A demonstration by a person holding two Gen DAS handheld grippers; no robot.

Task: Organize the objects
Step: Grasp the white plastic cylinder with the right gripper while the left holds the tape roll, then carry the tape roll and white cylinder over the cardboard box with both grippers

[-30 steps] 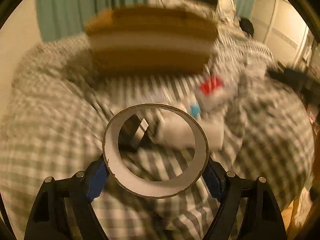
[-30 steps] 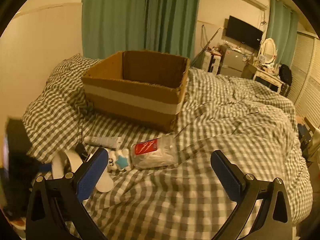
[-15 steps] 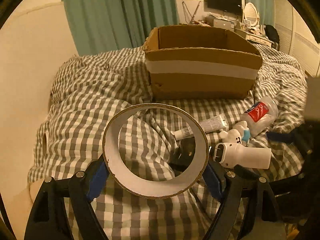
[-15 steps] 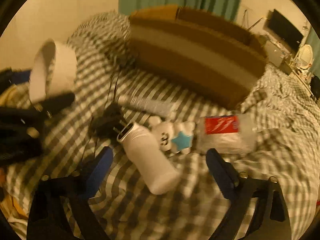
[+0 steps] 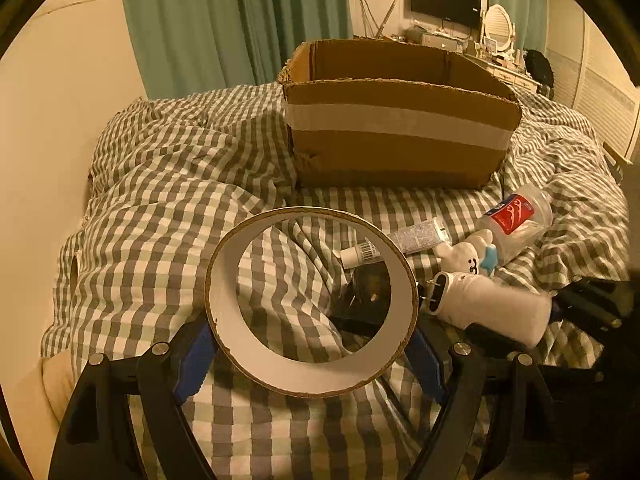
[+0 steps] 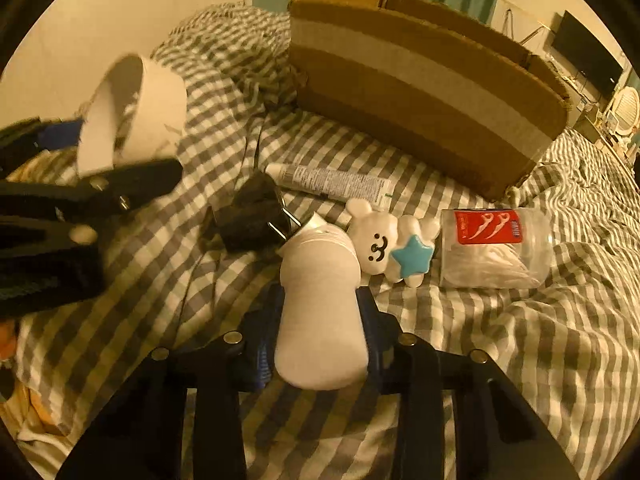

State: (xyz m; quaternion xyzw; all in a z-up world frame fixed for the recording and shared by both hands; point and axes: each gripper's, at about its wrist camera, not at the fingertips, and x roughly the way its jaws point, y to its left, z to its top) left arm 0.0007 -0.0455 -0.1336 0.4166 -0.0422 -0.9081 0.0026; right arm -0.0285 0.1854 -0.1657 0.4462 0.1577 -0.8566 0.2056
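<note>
Both hands are loaded, so the step in hand looks like the carry to the cardboard box, which stands open on the checked bed cover. The left tongs pinch a white tape ring by its outer wall, holding it up in the air in front of the box. The right tongs are pressed onto a white plug adapter, its prongs pointing away toward a black charger; whether it has left the cover I cannot tell. Just beside it lie a small white toy with a blue star, a tube and a clear floss-pick jar. Next, each load needs raising above the near wall of the box, moving over the opening, then releasing.
</note>
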